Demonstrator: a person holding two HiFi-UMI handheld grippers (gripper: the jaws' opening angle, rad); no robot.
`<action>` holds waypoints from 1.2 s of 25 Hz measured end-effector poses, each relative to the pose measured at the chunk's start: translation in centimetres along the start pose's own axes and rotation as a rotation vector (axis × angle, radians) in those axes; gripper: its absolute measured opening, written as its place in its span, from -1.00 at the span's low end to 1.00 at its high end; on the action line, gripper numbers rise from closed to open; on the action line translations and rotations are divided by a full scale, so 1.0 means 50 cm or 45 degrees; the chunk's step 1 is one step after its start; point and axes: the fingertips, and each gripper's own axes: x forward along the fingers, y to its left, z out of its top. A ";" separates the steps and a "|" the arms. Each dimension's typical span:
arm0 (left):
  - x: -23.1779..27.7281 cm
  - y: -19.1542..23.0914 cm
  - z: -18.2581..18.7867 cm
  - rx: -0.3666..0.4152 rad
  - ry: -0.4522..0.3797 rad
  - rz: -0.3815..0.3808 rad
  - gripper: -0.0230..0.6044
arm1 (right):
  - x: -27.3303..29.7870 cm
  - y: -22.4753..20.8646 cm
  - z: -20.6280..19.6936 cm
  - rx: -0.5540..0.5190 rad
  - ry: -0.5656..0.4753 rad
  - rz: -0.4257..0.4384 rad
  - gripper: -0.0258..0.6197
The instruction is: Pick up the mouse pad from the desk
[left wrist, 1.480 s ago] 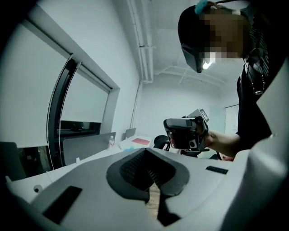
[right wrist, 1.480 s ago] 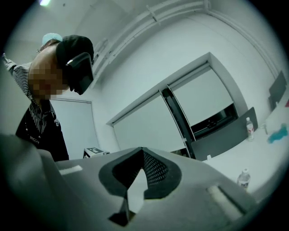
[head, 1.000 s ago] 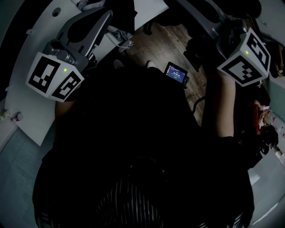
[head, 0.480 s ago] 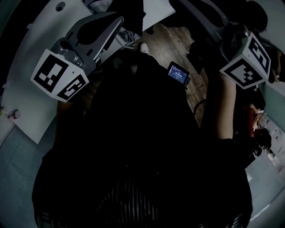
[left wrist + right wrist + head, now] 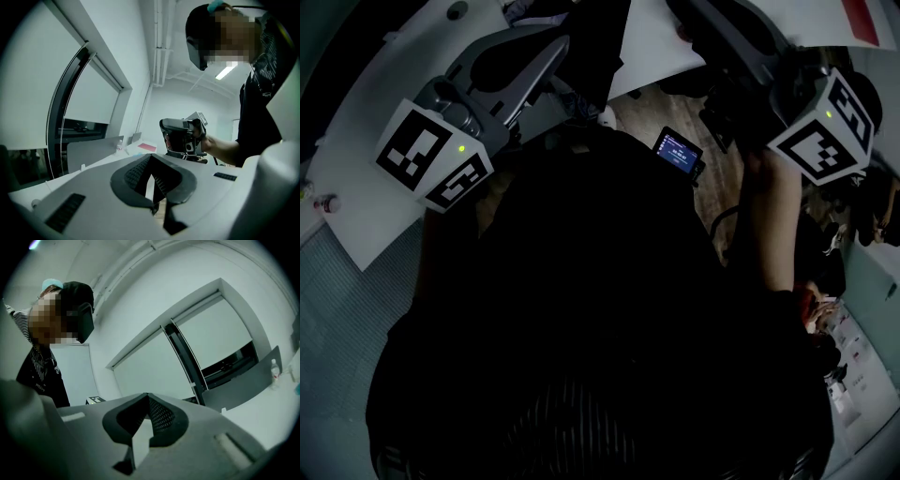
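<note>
While you are looking down, your dark shirt [image 5: 591,309] is filling most of the head view. The white bench [image 5: 356,159] is running along the top left, and a brown wood floor [image 5: 649,111] is showing past its edge.

You are holding the left gripper [image 5: 150,157] up over the bench with its fingers pointing away from you. Its fingers are pressing tip to tip and they are not holding anything. Its marker cube [image 5: 436,155] is glowing with a small green light.

You are holding the right gripper [image 5: 147,395] up high on the other side. Its fingers are also touching at the tips, and nothing is sitting between them. Its marker cube [image 5: 823,127] is facing the head camera. The two grippers are staying well apart, one on each side of you.

Both gripper views are looking up at a big window [image 5: 211,348] with pale blinds, not down at the bench top.

A dark shape [image 5: 586,37] is lying on the bench near the left fingers, but it is too dim to tell what it is. The mouse pad is not showing clearly in any view, so you cannot tell where it is.

A small lit screen [image 5: 678,150] is sitting between the two grippers, over the floor. A tiny bottle [image 5: 326,202] is lying near the bench's left edge.
</note>
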 end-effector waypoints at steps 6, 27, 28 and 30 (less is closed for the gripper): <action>-0.104 -0.156 -0.009 -0.119 -0.054 0.232 -0.90 | -0.082 0.132 -0.019 0.069 0.006 0.202 -0.91; -0.119 -0.186 -0.074 -0.206 -0.058 0.281 -0.90 | -0.132 0.090 -0.085 0.132 0.033 0.141 -0.91; -0.116 -0.186 -0.076 -0.206 -0.050 0.277 -0.90 | -0.140 0.087 -0.087 0.136 0.037 0.129 -0.91; -0.114 -0.180 -0.077 -0.201 -0.033 0.306 -0.90 | -0.140 0.074 -0.093 0.158 0.026 0.146 -0.90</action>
